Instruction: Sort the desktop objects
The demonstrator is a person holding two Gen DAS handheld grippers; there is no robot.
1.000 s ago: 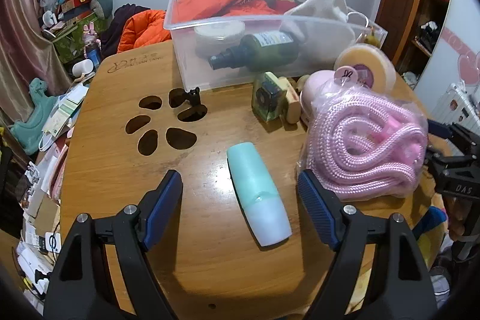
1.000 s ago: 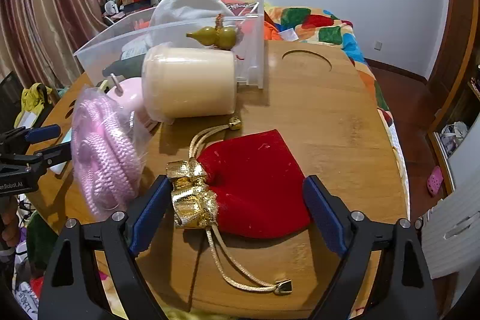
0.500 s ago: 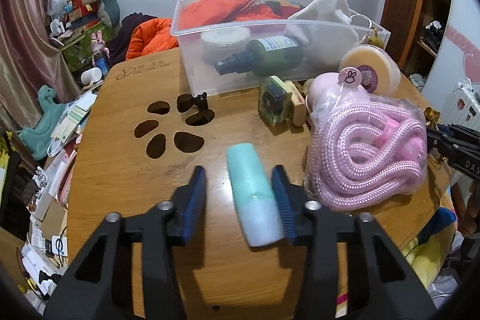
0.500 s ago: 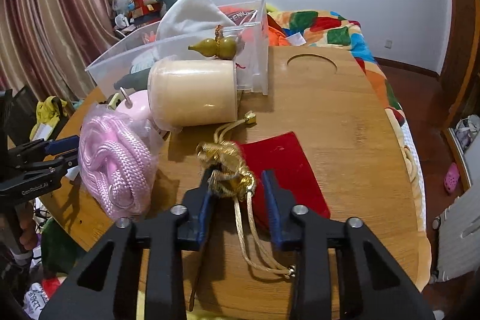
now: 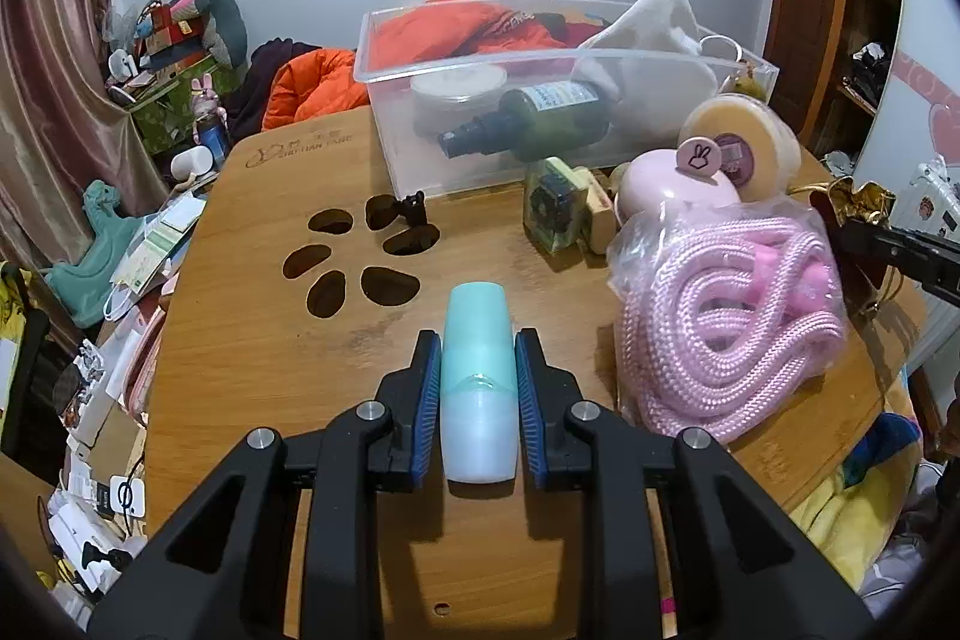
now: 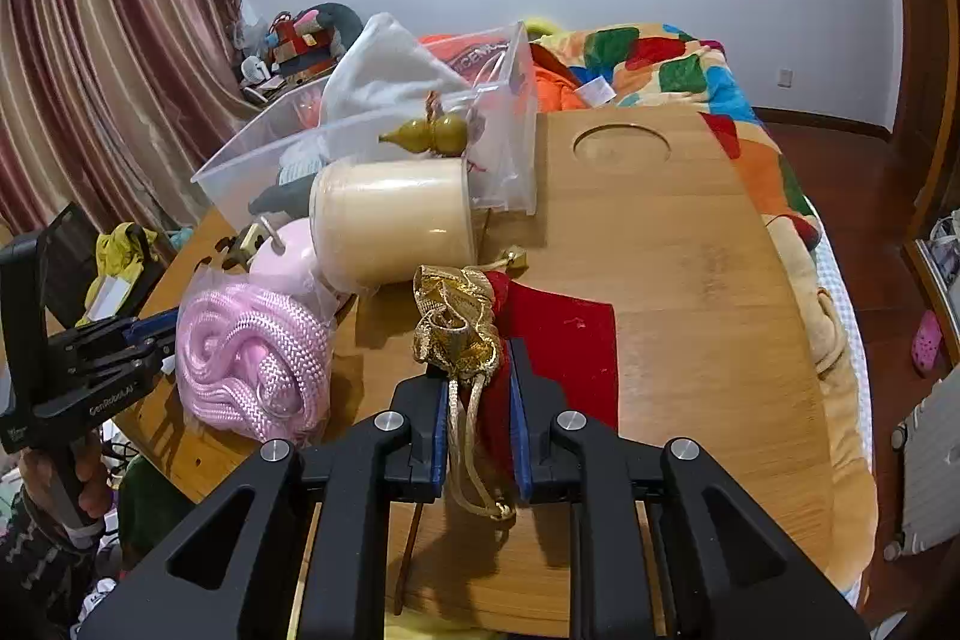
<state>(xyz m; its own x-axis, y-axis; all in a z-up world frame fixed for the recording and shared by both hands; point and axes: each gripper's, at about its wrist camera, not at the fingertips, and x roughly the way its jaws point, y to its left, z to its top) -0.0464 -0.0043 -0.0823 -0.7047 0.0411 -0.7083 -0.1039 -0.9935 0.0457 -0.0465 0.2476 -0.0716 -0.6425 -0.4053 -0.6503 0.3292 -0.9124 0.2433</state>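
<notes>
Grasp step: my left gripper (image 5: 478,388) has just closed on the teal bottle (image 5: 478,376), low over the table (image 5: 252,340); right gripper (image 6: 478,391) has just pinched the red pouch (image 6: 552,346) at its gold neck. Next I judge: lift both, carry to the clear bin (image 5: 480,154) beyond, clearing its wall.
</notes>
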